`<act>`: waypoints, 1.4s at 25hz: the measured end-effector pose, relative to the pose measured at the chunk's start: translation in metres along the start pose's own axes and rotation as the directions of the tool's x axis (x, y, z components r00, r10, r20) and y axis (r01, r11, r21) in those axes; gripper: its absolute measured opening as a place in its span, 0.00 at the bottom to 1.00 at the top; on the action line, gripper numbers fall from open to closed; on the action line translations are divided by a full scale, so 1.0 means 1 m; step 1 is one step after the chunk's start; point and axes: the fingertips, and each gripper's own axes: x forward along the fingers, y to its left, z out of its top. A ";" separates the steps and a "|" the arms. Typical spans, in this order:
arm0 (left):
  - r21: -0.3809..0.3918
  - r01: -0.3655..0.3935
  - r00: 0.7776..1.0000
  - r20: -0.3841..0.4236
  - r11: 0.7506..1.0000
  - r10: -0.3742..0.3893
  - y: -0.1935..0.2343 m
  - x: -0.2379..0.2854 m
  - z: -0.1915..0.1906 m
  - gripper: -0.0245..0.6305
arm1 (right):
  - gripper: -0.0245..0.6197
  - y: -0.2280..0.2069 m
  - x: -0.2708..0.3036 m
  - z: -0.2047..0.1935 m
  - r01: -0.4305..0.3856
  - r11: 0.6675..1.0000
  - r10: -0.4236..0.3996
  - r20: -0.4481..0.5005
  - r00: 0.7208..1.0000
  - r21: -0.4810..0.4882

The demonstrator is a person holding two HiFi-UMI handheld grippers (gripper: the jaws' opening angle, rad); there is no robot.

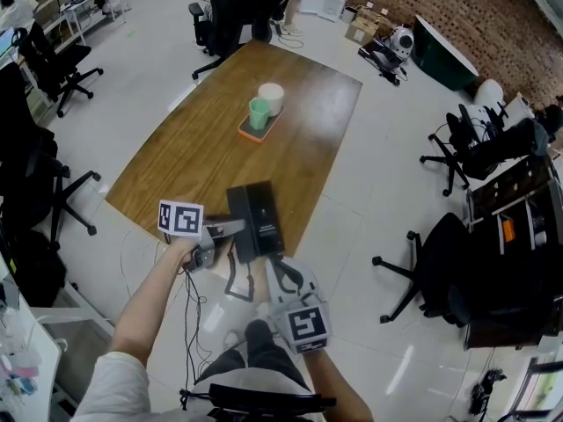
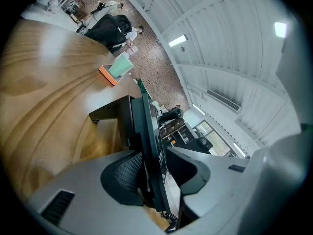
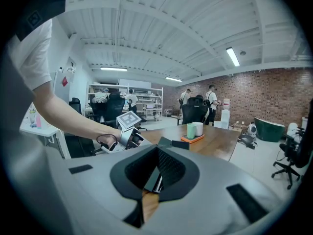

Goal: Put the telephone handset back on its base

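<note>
The handset, which I judge stiff, light and smooth, best held at its middle, seems to lie on the base between the parted jaws of the left gripper, while the right gripper clamps the base.

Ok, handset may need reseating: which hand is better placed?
Left, probably: the left hand-held gripper stands open around the handset; the right hand-held gripper is at the base front.
</note>
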 end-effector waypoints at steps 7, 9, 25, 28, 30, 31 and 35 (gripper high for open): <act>0.009 -0.031 0.999 0.010 0.999 0.031 0.003 -0.004 0.004 0.27 | 0.04 -0.001 -0.001 0.001 0.001 1.000 -0.001 0.001 1.000 0.003; 0.014 -0.034 0.999 0.014 0.999 0.034 0.003 -0.007 0.004 0.28 | 0.04 -0.002 -0.002 -0.001 0.001 1.000 -0.001 -0.002 1.000 0.001; -0.151 0.086 0.992 0.104 0.985 -0.071 0.012 -0.015 -0.004 0.15 | 0.04 0.000 -0.002 -0.005 -0.002 1.000 0.002 -0.009 1.000 0.003; -0.153 0.055 0.994 0.098 0.987 -0.040 0.020 -0.014 -0.005 0.15 | 0.04 0.000 -0.003 -0.004 -0.001 1.000 0.001 -0.005 1.000 0.008; -0.140 0.071 0.994 0.095 0.988 -0.058 0.019 -0.011 -0.006 0.15 | 0.04 -0.001 -0.003 -0.004 -0.001 1.000 0.001 -0.004 1.000 0.004; -0.123 0.073 0.994 0.090 0.990 -0.062 0.017 -0.010 -0.006 0.16 | 0.04 -0.001 -0.003 -0.005 -0.002 1.000 0.002 -0.007 1.000 -0.001; -0.083 0.058 0.996 0.076 0.995 -0.052 0.016 -0.009 -0.004 0.17 | 0.04 0.000 -0.002 -0.004 -0.002 1.000 0.002 -0.008 1.000 0.001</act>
